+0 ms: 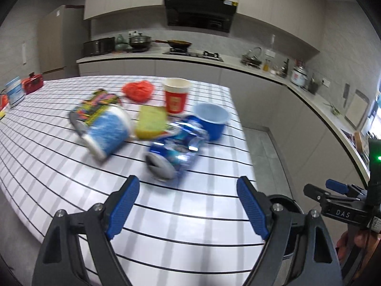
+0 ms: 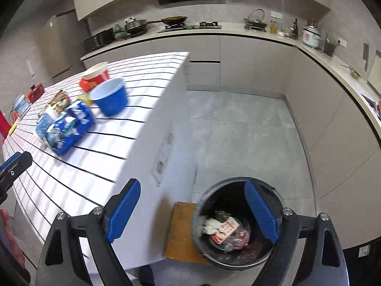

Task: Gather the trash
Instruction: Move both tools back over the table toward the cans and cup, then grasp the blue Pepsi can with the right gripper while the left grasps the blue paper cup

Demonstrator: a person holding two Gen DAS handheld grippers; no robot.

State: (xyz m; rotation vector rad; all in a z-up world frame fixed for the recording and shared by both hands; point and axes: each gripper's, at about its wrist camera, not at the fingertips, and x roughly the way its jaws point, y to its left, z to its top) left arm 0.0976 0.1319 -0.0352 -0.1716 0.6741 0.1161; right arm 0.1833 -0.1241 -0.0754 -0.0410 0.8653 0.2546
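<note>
My left gripper [image 1: 188, 195] is open and empty above the striped table [image 1: 59, 166], just short of a crushed blue can [image 1: 176, 147]. Behind it lie a tipped blue-and-white noodle cup [image 1: 104, 128], a yellow sponge [image 1: 151, 121], a red paper cup [image 1: 176, 99], an orange net [image 1: 138, 90] and a blue bowl [image 1: 212, 119]. My right gripper [image 2: 193, 205] is open and empty over the floor, above a black trash bin [image 2: 207, 202] that holds wrappers [image 2: 223, 231]. The can [image 2: 69, 128] and the bowl [image 2: 109, 97] also show in the right wrist view.
The bin stands on the floor beside the table's right edge [image 2: 152, 143], next to a brown board [image 2: 181, 233]. A kitchen counter [image 2: 333, 66] runs along the back and right walls. A red appliance [image 1: 32, 83] and a jar [image 1: 14, 93] sit at the table's far left.
</note>
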